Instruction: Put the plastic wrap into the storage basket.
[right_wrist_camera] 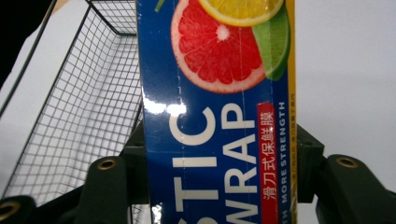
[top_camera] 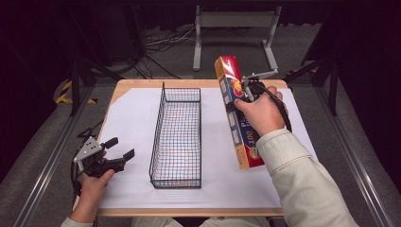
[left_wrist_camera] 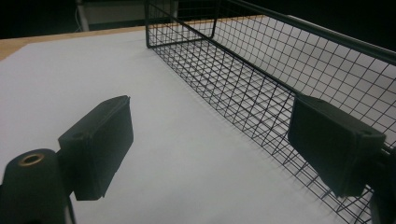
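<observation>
Clamping the plastic wrap box [top_camera: 238, 111], the right hand-held gripper [top_camera: 243, 92] hovers right of the wire basket [top_camera: 176, 137]; the left hand-held gripper [top_camera: 118, 149] gapes.

This looks like a recording lab or test studio, not a home. A light wooden table [top_camera: 124, 87] covered with a white paper sheet [top_camera: 127, 123] stands on a grey carpeted floor [top_camera: 42, 156], framed on both sides by long aluminium rails [top_camera: 49, 158]. Black curtains [top_camera: 42, 28] close off the dark background. Loose black and white cables [top_camera: 163, 40] lie on the floor behind the table, beside a grey metal stand with two legs [top_camera: 234, 21]. Yellow-and-black hazard tape [top_camera: 64, 92] marks the floor at the left.
</observation>
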The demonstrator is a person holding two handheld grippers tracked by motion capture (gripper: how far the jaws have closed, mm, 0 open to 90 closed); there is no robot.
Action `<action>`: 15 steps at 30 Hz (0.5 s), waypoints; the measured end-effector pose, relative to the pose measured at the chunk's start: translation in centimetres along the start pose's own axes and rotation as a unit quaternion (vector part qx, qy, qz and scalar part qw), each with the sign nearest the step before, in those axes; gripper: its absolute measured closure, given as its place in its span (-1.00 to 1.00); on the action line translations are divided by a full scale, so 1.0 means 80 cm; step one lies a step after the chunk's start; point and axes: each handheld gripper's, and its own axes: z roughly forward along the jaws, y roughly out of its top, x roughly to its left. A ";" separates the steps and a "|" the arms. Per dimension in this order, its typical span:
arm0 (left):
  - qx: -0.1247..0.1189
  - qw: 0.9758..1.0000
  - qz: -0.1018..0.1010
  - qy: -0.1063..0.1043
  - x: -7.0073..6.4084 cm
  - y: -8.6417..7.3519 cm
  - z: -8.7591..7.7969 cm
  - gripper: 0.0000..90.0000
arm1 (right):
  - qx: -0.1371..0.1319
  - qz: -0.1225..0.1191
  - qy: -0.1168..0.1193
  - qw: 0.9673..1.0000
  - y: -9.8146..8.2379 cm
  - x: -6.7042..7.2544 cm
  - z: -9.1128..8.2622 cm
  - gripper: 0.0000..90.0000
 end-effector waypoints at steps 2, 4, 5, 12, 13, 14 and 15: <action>-0.003 1.000 0.003 0.001 -0.001 0.001 0.001 -0.67 | -0.002 0.022 0.007 1.000 0.004 0.004 0.002 -0.05; -0.003 1.000 0.010 0.008 -0.003 0.002 0.002 -0.67 | -0.005 0.034 0.008 0.999 0.006 0.006 0.003 -0.05; -0.002 1.000 0.020 0.012 -0.006 0.003 0.002 -0.67 | -0.005 0.045 0.007 0.999 0.008 0.007 0.004 -0.05; -0.005 0.999 0.034 0.020 -0.009 0.012 0.009 -0.67 | 0.019 0.112 0.031 0.993 0.015 0.019 0.018 -0.06; -0.006 0.999 0.032 0.016 -0.009 0.012 0.010 -0.67 | 0.023 0.123 0.040 0.991 0.016 0.021 0.020 -0.06; -0.007 0.999 0.033 0.015 -0.008 0.013 0.011 -0.67 | 0.023 0.131 0.045 0.990 0.017 0.024 0.022 -0.06; -0.009 0.999 0.031 0.013 -0.007 0.013 0.012 -0.67 | 0.023 0.131 0.045 0.990 0.018 0.027 0.023 -0.06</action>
